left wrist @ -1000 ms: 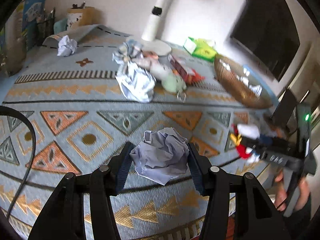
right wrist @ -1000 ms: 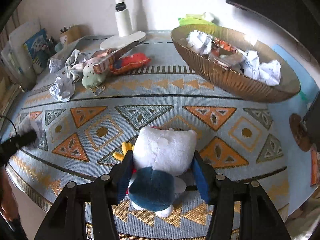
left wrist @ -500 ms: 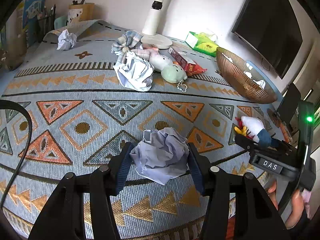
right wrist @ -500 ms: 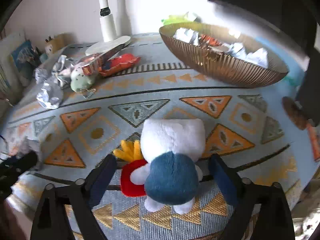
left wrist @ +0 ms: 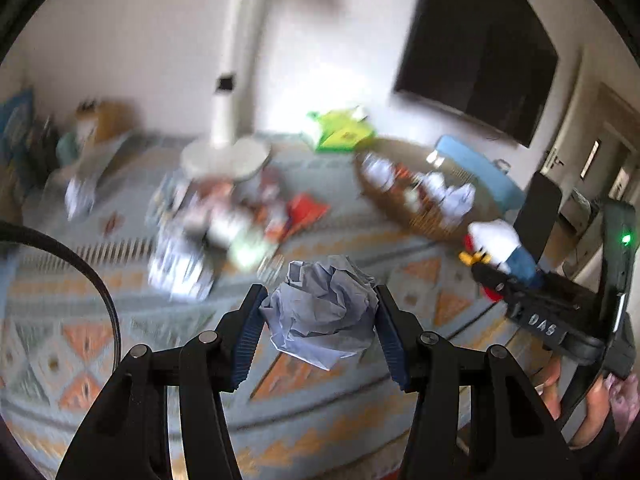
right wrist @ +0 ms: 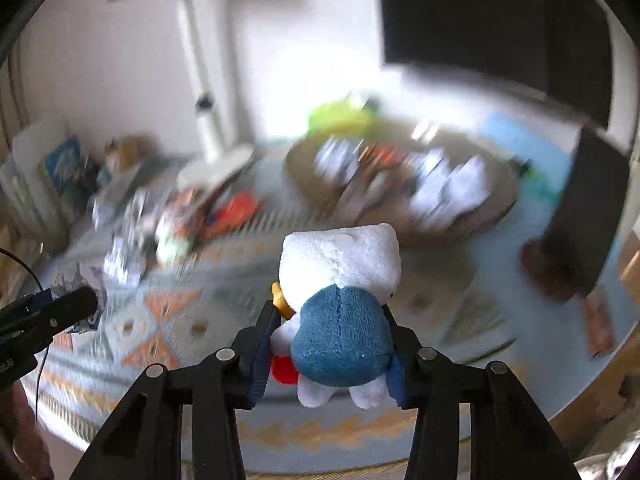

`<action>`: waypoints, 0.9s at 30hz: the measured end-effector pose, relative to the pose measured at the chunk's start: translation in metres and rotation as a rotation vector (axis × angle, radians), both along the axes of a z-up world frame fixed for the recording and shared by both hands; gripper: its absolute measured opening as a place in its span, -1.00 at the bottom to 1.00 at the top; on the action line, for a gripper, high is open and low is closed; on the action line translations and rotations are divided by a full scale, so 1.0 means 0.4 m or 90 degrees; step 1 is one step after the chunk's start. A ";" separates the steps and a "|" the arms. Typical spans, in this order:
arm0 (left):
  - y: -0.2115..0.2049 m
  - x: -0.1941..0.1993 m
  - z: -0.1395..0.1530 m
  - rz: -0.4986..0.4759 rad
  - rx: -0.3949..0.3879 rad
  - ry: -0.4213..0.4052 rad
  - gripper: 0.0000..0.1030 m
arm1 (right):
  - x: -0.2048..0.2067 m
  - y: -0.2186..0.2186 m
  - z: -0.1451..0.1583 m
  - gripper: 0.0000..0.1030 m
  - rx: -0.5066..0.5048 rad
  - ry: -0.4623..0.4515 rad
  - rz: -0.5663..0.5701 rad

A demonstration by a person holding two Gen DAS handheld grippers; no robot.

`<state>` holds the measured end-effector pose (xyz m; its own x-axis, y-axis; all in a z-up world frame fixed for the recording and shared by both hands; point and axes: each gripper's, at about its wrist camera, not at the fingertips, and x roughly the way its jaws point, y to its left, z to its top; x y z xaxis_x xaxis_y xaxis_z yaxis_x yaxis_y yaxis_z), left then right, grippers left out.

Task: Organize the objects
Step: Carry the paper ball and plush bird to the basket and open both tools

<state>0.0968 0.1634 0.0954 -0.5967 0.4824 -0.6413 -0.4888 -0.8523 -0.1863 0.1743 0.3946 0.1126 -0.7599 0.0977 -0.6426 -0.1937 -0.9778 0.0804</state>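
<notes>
- Between the left gripper (left wrist: 318, 322) pads: a crumpled paper ball (left wrist: 322, 314), pinched tight and raised off the rug (left wrist: 120, 320).
- Right gripper (right wrist: 328, 344) is clamped on a plush toy (right wrist: 340, 300), white head up, blue body squeezed between the pads.
- Beyond both: the woven basket (right wrist: 496, 196), well apart, already full of paper scraps, blurred.
- More clutter sits near the lamp base (left wrist: 224, 156).
- Looks like the carry stage; next, each load needs lining up over its place before the jaws open.
</notes>
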 end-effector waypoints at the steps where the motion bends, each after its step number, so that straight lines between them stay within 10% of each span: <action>1: 0.028 -0.015 0.028 -0.010 0.001 0.010 -0.01 | 0.000 0.023 0.024 -0.12 0.000 0.013 -0.009; 9: 0.284 -0.136 0.139 -0.054 -0.012 0.067 -0.01 | -0.098 0.197 0.176 -0.11 0.026 0.082 -0.070; 16: 0.456 -0.242 0.085 -0.062 -0.092 0.084 0.00 | -0.236 0.293 0.118 -0.09 -0.022 0.022 -0.065; 20: 0.495 -0.303 0.054 -0.085 -0.036 0.056 0.85 | -0.296 0.326 0.053 0.14 -0.063 -0.054 -0.058; 27: 0.453 -0.320 0.012 -0.098 0.012 -0.019 0.85 | -0.242 0.349 0.034 0.33 -0.086 -0.041 -0.086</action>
